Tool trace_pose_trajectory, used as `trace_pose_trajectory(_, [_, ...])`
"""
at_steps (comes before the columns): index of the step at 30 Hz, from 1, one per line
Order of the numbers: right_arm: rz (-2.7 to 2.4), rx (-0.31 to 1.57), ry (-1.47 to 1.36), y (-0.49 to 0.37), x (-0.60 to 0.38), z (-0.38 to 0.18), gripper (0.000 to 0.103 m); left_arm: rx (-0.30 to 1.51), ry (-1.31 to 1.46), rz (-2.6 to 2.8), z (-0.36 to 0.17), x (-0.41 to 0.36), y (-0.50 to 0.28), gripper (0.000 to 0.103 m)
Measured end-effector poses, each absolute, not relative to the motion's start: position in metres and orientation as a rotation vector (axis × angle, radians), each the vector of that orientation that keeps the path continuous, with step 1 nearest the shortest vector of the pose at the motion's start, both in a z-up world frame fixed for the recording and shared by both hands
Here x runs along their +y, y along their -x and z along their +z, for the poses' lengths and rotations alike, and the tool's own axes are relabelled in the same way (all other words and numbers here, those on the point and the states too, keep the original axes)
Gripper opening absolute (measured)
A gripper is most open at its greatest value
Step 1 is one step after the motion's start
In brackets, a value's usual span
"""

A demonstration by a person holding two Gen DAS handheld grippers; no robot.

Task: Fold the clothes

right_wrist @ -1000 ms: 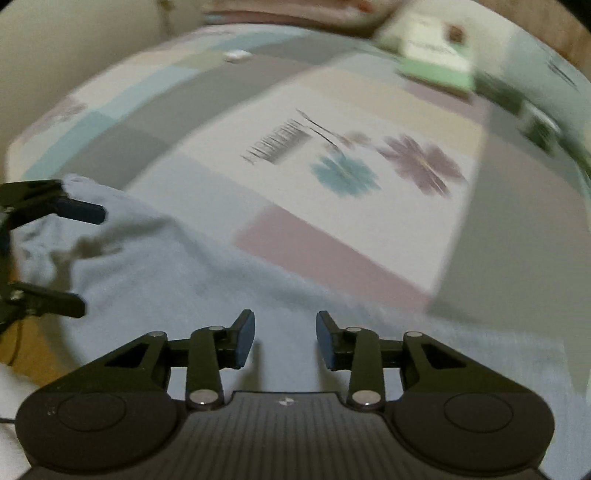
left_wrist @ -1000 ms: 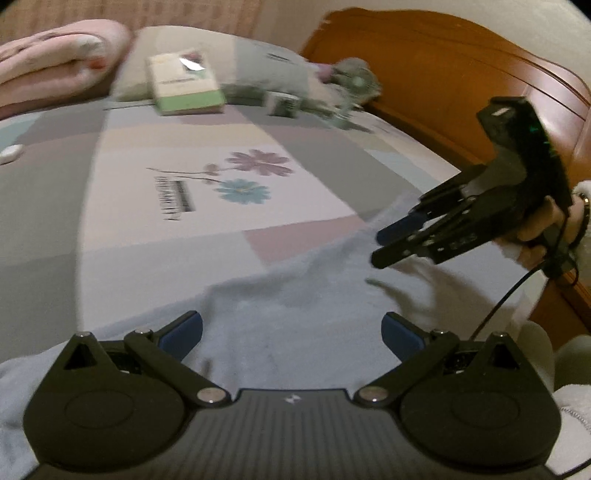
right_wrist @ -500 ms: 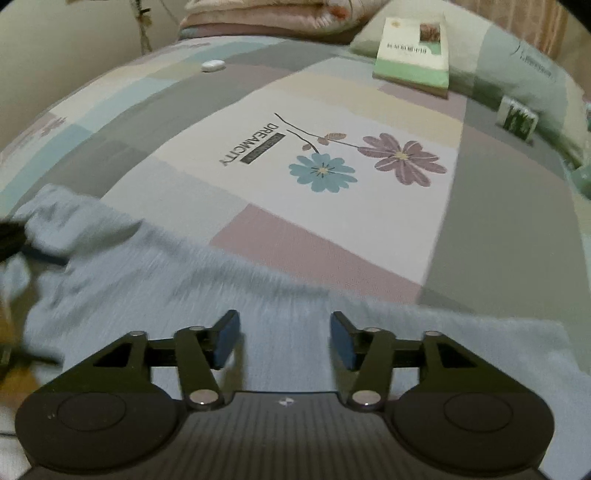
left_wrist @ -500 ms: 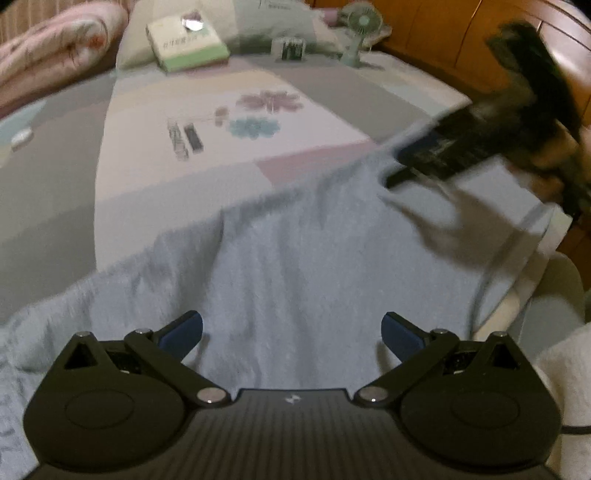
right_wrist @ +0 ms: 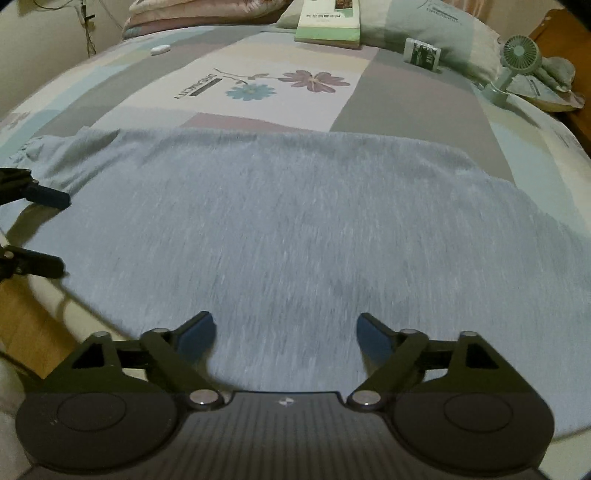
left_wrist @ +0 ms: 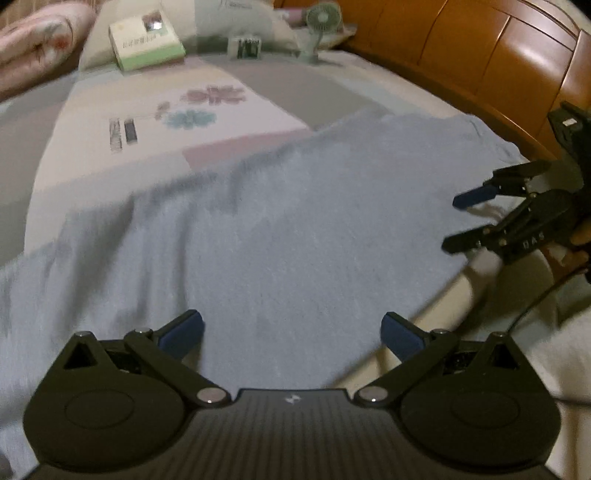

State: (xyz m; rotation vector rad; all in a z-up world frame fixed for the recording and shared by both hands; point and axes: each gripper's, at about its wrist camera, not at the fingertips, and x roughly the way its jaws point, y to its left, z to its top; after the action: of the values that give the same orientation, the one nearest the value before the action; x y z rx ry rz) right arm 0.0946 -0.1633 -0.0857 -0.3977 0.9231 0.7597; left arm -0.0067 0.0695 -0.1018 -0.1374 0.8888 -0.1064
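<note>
A light blue garment [left_wrist: 295, 221] lies spread flat across the near part of the bed [right_wrist: 406, 122]; in the right wrist view the garment [right_wrist: 295, 221] fills the middle. My left gripper [left_wrist: 291, 334] hovers open over its near edge, nothing between its fingers. My right gripper [right_wrist: 286, 330] is open too, low over the cloth. Each one shows in the other's view: the right gripper [left_wrist: 452, 223] open at the garment's right edge, the left gripper [right_wrist: 51, 229] open at its left edge.
A green-and-white book [right_wrist: 328, 22] rests on a pillow [right_wrist: 424, 22] at the bed's far end, with a small box [right_wrist: 423, 53], a hand fan [right_wrist: 515, 59] and a pink quilt [left_wrist: 37, 48]. A wooden headboard [left_wrist: 480, 55] runs along the right.
Both grippers have drawn back toward the bed's near edge. The right gripper's fingers have spread wider. The garment now lies flatter and fills more of both views.
</note>
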Motion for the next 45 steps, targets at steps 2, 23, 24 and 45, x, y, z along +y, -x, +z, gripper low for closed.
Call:
trace_pose_trajectory(2, [0.755,0.921,0.387,-0.089,-0.169,-0.087,0.093,0.882,0.162,-0.093,-0.097,0.076,0.011,0.102])
trace_pose_trajectory(23, [0.823,0.897,0.340,-0.084,-0.144,-0.061,0.076,0.724,0.404,0.303,-0.065,0.222,0.071,0.102])
trace_pose_trajectory(24, [0.850,0.883,0.362,-0.081,-0.138,-0.058,0.073,0.715,0.407,0.298,-0.061,0.224,0.073,0.102])
trace_pose_trajectory(45, [1.127,0.771,0.788,-0.024,-0.111,-0.059,0.056,0.808,0.407,0.285,-0.039,0.233,0.068,0.102])
